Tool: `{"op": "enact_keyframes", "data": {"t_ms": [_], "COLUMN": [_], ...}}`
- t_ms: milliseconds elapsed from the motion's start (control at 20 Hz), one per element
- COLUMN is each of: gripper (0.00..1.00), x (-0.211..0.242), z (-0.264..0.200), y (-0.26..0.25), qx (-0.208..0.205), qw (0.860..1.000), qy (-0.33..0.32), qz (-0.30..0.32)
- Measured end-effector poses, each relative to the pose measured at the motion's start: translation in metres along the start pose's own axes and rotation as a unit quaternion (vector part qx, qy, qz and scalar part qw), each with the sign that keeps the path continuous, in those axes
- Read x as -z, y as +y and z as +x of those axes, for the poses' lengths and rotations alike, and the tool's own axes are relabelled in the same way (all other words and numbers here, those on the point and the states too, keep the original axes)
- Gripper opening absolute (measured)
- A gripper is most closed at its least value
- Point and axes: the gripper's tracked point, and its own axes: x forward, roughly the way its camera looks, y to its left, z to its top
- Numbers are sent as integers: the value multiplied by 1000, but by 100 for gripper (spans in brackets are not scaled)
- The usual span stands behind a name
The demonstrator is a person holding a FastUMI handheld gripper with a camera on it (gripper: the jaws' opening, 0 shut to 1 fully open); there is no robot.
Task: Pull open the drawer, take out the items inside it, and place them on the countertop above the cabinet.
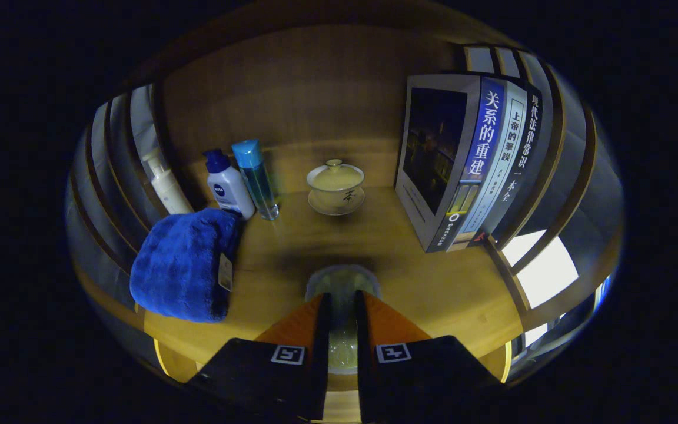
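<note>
My gripper (342, 299) hangs just over the wooden countertop (433, 282), its fingers nearly together and pressing on a clear glass (342, 275). The glass's round rim shows just past the fingertips, and more of its body shows in the narrow gap between them. Whether its base touches the wood is hidden by the fingers. Beyond the glass, near the back wall, a cream lidded tea bowl (335, 185) stands on its saucer.
A folded blue towel (183, 265) lies left of the fingers. Behind it stand a white pump bottle (165, 182), a white bottle with a dark blue cap (228, 185) and a clear bottle with a light blue cap (256, 179). Upright books (468, 159) stand at the right. Slatted side walls close both sides.
</note>
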Motion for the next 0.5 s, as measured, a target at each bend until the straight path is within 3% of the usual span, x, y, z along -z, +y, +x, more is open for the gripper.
{"op": "enact_keyframes", "data": {"t_ms": [50,400,500], "gripper": [32,71,76], "x": [1,10,11], "z": [1,7,8], "y": [3,9,11], "qx": [-3,1,2], "qw": [1000,1000,1000], "qy": [-3,8,9], "qz": [-2,-15,-18]}}
